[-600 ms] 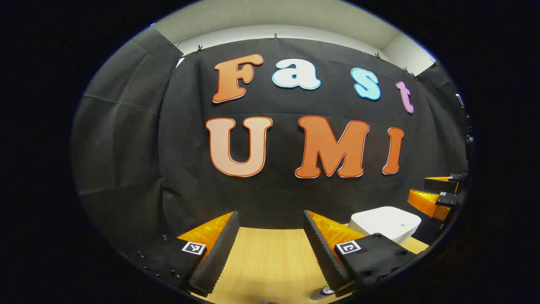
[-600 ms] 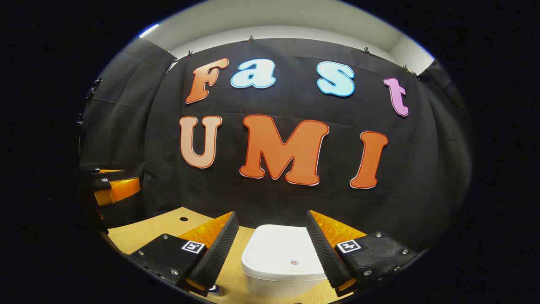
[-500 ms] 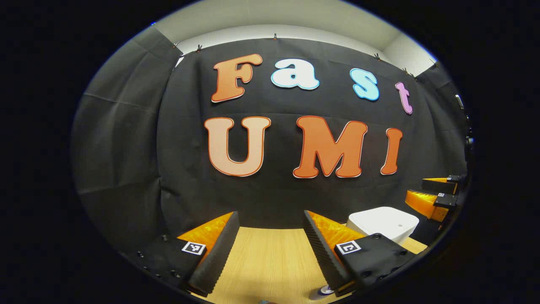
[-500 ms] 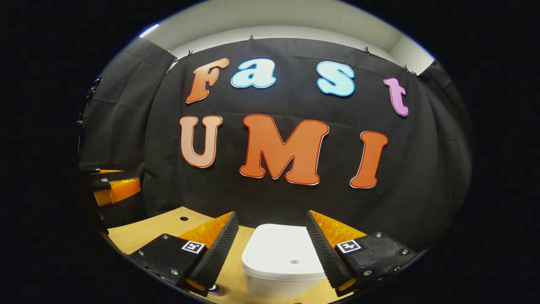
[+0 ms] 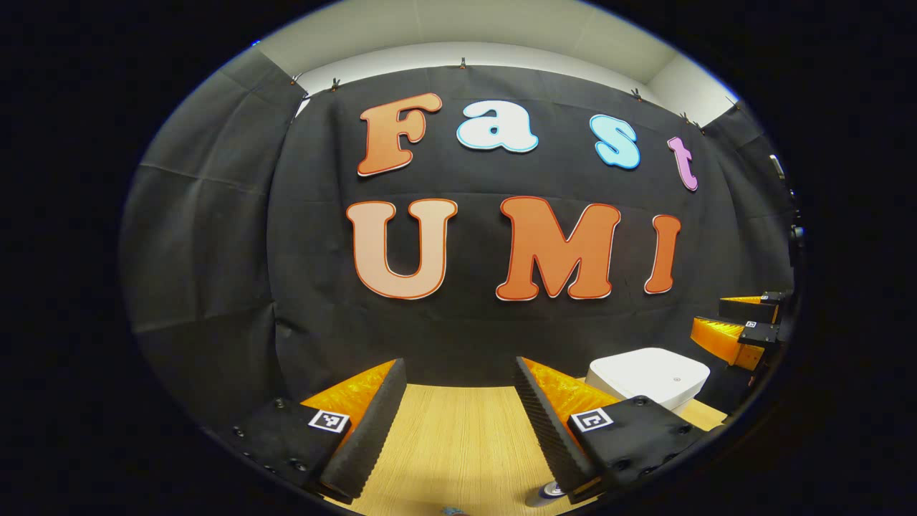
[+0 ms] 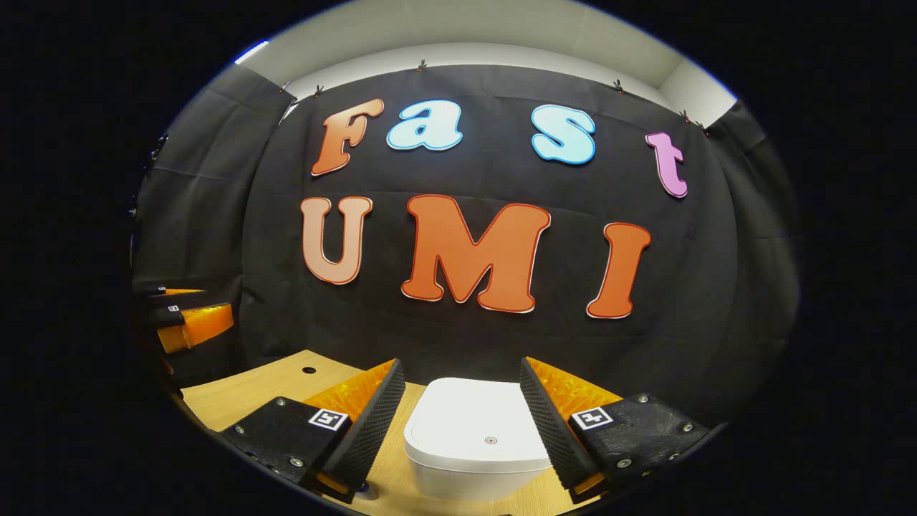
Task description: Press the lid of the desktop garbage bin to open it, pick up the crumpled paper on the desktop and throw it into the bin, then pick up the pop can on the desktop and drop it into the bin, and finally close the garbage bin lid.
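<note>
In the left gripper view, the left tool [image 5: 458, 416] stood wide open with nothing between its fingers, held above the wooden surface [image 5: 458, 444]. At the bottom edge, just beside its right finger, a small round metallic top showed, probably the pop can [image 5: 550, 491], though too little of it was visible to be sure. A can like that would likely be light, stiff and smooth-walled, so a grip across its middle would suit it, firm enough not to slip yet not so hard as to dent it. The white garbage bin [image 5: 648, 374] sat off to the right with its lid flat and closed, and the right tool [image 5: 741, 326] hung beyond it.

In the right gripper view, the right tool [image 6: 458, 416] was likewise spread wide and empty, with the bin [image 6: 476, 448] sitting ahead between its two fingers and not touched by either. The lid [image 6: 476, 423] looked like hard, smooth plastic, with a small marked dot [image 6: 491, 440] near its front edge, a likely place to press. The left tool [image 6: 188, 319] showed far to the left. The crumpled paper could not be made out.
</note>
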Tool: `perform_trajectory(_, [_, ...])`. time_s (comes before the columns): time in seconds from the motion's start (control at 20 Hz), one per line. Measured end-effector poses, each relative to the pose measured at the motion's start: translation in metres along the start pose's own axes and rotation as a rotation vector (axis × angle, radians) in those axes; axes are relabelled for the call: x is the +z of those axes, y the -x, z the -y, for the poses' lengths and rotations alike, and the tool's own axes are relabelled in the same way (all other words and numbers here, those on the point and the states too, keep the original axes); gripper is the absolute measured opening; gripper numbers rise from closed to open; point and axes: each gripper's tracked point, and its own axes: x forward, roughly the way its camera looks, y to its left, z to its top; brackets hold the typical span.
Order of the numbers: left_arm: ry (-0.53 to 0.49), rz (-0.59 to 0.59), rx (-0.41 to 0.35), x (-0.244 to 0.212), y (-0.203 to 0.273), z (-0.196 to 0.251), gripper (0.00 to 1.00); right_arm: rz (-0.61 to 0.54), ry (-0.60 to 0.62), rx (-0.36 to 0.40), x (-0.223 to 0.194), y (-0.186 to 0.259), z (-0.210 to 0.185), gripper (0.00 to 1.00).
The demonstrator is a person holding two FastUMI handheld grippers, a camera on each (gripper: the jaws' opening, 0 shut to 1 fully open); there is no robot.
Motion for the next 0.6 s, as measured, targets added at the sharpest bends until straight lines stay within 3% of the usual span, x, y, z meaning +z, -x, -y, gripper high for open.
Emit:
perform_trajectory(0.35, [0.008, -0.010, 0.011, -0.004, 0.000, 0.000, 0.96, -0.024, 0.028, -0.009, -0.007, 0.000, 0.015, 0.93])
perform_trajectory(0.55, [0.008, -0.013, 0.020, -0.005, 0.001, -0.001, 0.96, -0.087, 0.027, 0.023, -0.024, -0.003, 0.017, 0.70])
perform_trajectory(0.6, [0.006, -0.015, 0.025, -0.006, 0.001, -0.001, 0.96, -0.096, 0.018, 0.035, -0.027, -0.005, 0.017, 0.59])
